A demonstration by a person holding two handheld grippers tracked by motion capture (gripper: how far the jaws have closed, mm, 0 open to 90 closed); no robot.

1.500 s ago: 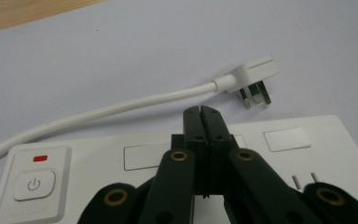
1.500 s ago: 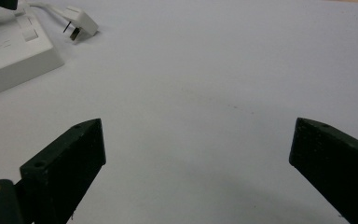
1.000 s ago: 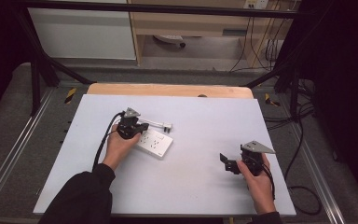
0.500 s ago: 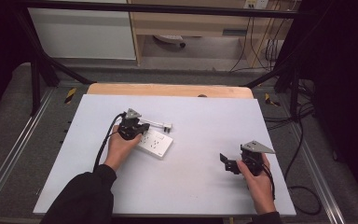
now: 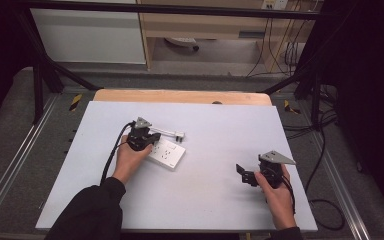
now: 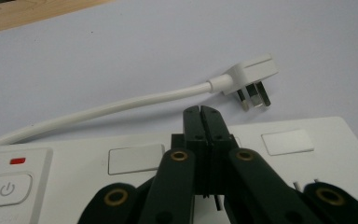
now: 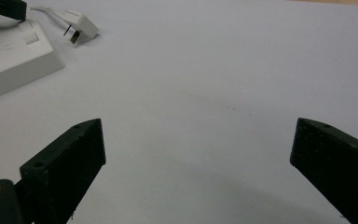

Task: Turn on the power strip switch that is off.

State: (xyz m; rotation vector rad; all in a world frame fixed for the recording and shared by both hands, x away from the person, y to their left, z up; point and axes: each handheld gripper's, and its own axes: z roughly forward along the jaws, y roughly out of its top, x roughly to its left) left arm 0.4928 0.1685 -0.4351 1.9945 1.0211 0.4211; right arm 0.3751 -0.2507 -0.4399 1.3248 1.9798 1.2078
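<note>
A white power strip (image 5: pixel 172 155) lies flat on the table, left of centre. Its white cable (image 6: pixel 121 106) curves behind it and ends in a three-pin plug (image 6: pixel 254 79) lying loose on the table surface. My left gripper (image 6: pixel 200 112) is shut with nothing between its jaws, and its tips hover low over the strip's top face between two covered sockets. The strip's power button (image 6: pixel 8 189) is at its left end. My right gripper (image 7: pixel 198 140) is wide open over bare table at the right, far from the strip (image 7: pixel 9 60).
The table (image 5: pixel 220 120) has a pale grey top with a wooden strip (image 5: pixel 180 96) along its far edge. Black frame legs and trailing cables (image 5: pixel 325 150) stand off the right side. A wide bare stretch separates the two grippers.
</note>
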